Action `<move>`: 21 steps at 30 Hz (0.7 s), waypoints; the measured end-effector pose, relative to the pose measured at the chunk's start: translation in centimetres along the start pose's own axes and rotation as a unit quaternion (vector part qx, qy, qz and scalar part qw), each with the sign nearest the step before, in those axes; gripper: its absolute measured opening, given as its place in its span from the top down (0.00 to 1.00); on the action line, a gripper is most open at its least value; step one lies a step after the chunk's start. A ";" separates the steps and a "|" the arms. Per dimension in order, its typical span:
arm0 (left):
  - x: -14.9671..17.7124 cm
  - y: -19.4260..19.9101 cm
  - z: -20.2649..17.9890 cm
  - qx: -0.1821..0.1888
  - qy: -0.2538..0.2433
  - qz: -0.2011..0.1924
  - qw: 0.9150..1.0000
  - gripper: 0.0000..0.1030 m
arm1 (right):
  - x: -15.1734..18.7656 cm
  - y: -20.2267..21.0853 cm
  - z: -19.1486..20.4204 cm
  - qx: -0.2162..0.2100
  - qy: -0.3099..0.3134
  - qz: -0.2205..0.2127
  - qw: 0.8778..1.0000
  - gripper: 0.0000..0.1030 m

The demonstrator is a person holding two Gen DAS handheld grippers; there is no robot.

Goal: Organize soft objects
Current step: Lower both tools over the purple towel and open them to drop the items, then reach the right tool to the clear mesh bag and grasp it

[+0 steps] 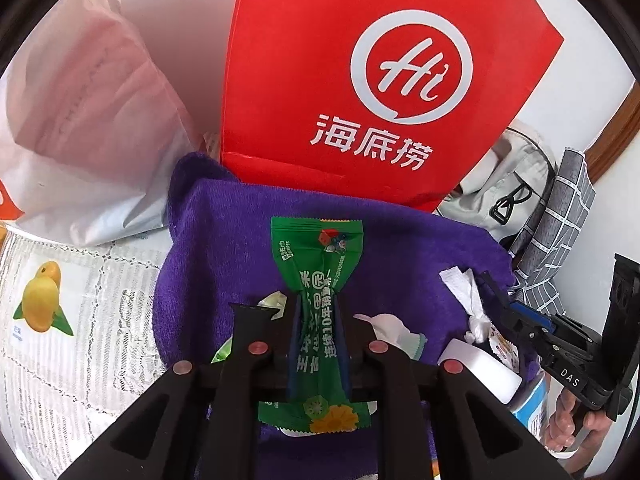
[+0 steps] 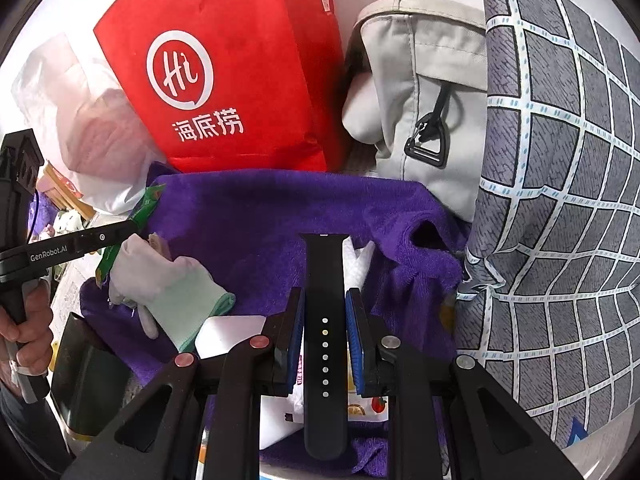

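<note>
A purple towel [image 1: 224, 240] lies spread over a container. My left gripper [image 1: 318, 304] is shut on a green snack packet [image 1: 316, 248], pinched at its middle and held above the towel. In the right wrist view that gripper [image 2: 132, 226] comes in from the left with the packet [image 2: 150, 200]. My right gripper [image 2: 325, 292] is shut on a black watch strap [image 2: 324, 264], which stands upright between the blue pads [image 2: 356, 332]. On the towel [image 2: 260, 216] lie a white glove with a mint cuff [image 2: 168, 280], a crumpled tissue [image 2: 356, 264] and a white block [image 2: 228, 332].
A red paper bag [image 2: 224, 80] stands behind the towel, with a white plastic bag [image 2: 80, 120] to its left. A grey fabric bag [image 2: 420, 100] and a grey checked cloth [image 2: 560, 200] crowd the right side. A mango-print tablecloth [image 1: 60, 320] covers the table. A person's hand [image 2: 28, 320] holds the left gripper's handle.
</note>
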State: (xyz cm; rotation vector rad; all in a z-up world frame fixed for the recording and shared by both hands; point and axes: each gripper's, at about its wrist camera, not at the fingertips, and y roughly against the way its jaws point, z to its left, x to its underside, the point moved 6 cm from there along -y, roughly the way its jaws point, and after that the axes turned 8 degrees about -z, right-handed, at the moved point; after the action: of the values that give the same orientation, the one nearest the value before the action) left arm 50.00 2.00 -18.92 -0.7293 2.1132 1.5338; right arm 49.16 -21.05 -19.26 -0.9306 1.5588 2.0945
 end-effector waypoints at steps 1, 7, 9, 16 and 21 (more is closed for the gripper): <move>0.0 -0.1 0.0 -0.001 0.000 0.002 1.000 0.82 | 0.0 0.0 0.0 0.000 0.000 0.001 1.000 0.80; -0.1 -0.3 -0.1 -0.012 -0.004 0.004 1.000 0.71 | -0.2 0.8 0.7 -0.011 0.006 -0.007 1.000 0.48; -0.3 0.2 -0.2 -0.022 -0.007 -0.002 1.000 0.64 | -0.6 1.9 1.2 -0.008 0.013 -0.028 0.999 0.38; 0.3 4.0 -0.6 -0.042 -0.007 -0.024 0.999 0.49 | 0.4 5.7 3.8 -0.022 0.024 -0.046 0.998 0.36; 2.0 8.0 -1.2 -0.044 -0.009 -0.036 0.998 0.48 | 2.6 9.2 5.9 -0.020 0.045 -0.050 0.998 0.31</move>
State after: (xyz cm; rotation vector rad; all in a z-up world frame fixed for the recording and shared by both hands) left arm 43.34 2.56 -13.92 -0.8098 1.9960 1.5973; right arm 39.73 -18.69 -13.63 -1.1077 1.4862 2.0467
